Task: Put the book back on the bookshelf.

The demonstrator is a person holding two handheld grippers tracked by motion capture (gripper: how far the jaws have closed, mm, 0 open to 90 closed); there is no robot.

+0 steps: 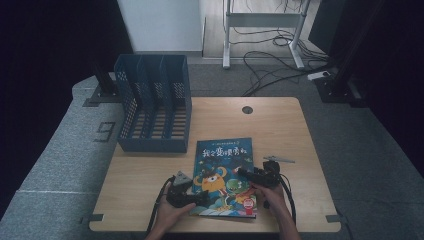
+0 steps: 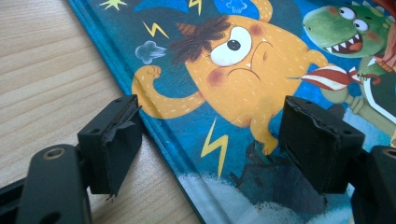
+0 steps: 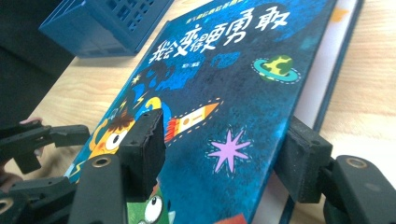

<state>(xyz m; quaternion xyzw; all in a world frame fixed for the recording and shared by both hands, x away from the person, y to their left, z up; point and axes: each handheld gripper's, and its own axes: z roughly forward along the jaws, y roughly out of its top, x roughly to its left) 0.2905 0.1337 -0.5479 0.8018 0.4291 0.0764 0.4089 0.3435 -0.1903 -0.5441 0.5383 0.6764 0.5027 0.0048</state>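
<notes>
While both grippers' fingers [image 2: 112, 140] gape wide, they straddle the picture book [image 1: 225, 175] edges — gripping nothing.

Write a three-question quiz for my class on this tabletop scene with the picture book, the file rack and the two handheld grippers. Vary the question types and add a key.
1. True or false: the picture book stands upright inside the blue file rack.
2. Which edge of the book does the left gripper straddle? A) spine edge B) page edge C) top edge
3. Fill in: both the left gripper and the right gripper have their jaws ____.

Key
1. False; it lies flat on the wooden table, cover up.
2. A
3. open
</notes>
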